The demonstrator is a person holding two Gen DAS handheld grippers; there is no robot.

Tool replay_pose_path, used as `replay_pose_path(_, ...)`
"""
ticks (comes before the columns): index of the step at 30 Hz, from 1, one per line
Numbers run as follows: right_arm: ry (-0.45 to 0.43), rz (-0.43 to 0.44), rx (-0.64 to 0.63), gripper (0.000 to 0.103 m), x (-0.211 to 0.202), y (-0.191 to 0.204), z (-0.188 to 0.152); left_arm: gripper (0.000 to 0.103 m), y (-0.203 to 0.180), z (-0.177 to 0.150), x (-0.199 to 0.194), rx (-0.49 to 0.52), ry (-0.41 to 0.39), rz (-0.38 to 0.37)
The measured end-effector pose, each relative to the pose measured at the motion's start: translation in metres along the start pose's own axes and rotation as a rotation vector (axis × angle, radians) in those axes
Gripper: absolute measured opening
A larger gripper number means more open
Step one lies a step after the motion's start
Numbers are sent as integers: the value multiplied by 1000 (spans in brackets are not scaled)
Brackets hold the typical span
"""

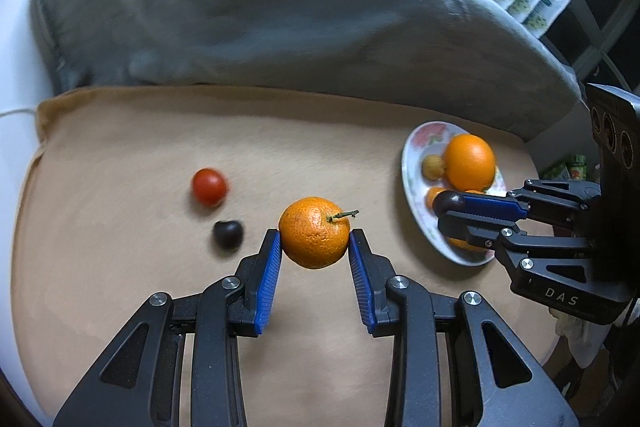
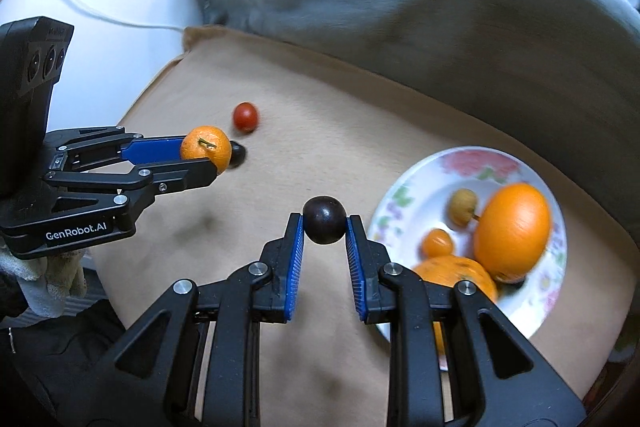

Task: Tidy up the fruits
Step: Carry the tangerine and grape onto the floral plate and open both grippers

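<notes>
The left gripper clamps a mandarin; the right gripper pinches a dark plum. At three o'clock of the plum, the plate holds an orange and smaller fruits. A tomato lies on the cushion.

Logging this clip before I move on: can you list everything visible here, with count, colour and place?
mandarin: 1, orange, held in left gripper
dark fruit: 1, near black, held in right gripper
second dark fruit: 1, near black, on cushion
tomato: 1, red, on cushion
plate: 1, white, floral, right side of cushion
large orange: 1, on plate
smaller fruits: at least 3, orange and yellowish, on plate
cushion: 1, tan
blanket: 1, grey, behind cushion
left gripper: black, blue pads
right gripper: same
</notes>
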State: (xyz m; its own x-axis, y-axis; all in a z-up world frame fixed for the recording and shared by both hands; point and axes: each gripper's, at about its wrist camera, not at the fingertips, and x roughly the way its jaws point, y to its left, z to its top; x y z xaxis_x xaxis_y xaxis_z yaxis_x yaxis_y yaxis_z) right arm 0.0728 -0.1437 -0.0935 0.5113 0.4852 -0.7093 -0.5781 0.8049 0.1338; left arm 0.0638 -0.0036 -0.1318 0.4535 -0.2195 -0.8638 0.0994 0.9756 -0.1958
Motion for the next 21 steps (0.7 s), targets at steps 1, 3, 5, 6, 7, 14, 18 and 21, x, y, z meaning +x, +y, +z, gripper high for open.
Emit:
replay_pose_path(1,-3,-5,10,22,-3,-5,0,33,-5,2,-3,8,0,-3)
replay_pose_path(3,-9,-13,27,22,-10,-14,-5,33,-13,5,0,28,-2,-7)
replay_pose_path(5,-15,-27,44,22,-18,-23,-11,33,-20,8,-1,42,-4,-14)
replay_pose_path(6,-18,-33,52,22,-21,-26,-13,33,-23,9,-1,51,-4,-18)
replay_pose_path(7,-23,-39,63,22,-23,-30,-14,33,-27,11,-2,61,-4,-20)
replay_pose_path(14,-42,-66,131,22,-36,-54,-26,33,-52,19,3,125,1,-44)
replay_pose_path(18,-44,-83,165,22,-37,-67,-31,33,-65,23,7,154,6,-60)
replay_pose_path(21,-45,-96,186,22,-41,-75,-37,33,-74,27,11,174,10,-72)
